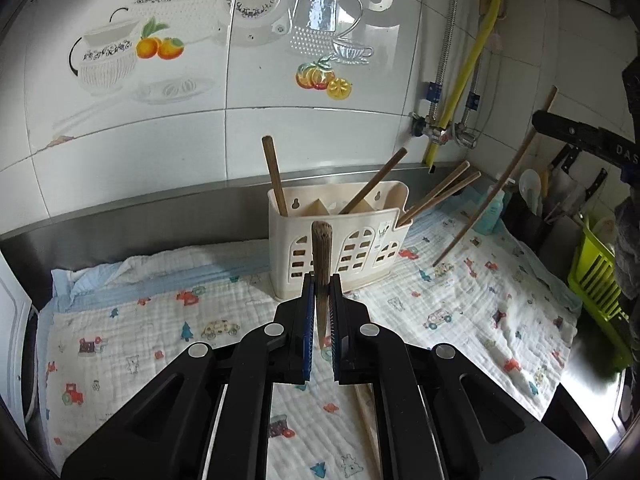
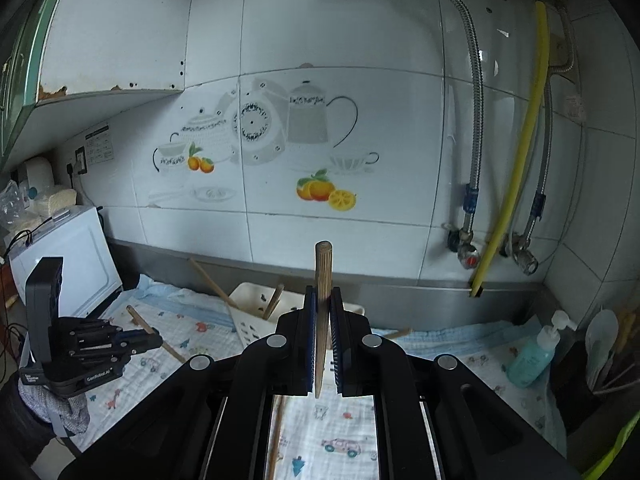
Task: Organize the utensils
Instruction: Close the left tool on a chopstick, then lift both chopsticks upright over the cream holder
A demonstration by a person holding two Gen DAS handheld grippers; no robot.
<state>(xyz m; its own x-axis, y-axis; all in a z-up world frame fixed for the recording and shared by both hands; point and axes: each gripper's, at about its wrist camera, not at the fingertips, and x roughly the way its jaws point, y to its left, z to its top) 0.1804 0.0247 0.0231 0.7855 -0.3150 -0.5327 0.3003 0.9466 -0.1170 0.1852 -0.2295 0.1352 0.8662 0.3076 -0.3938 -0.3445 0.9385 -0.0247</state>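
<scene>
Chopsticks fill both my tongs: left tongs (image 1: pixel 322 280) pinch a dark chopstick (image 1: pixel 321 258) before the cream holder (image 1: pixel 340 240), right tongs (image 2: pixel 322 294) pinch a pale chopstick (image 2: pixel 322 268) above the table's cloth (image 2: pixel 344 432).

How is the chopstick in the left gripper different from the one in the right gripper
The left gripper's chopstick is dark, weathered brown; the right gripper's chopstick is pale tan with fine lengthwise grooves. The left gripper holds its stick in front of the cream utensil holder, while the right gripper holds its stick higher, against the tiled wall. Both are wooden, upright and clamped between shut jaws.
</scene>
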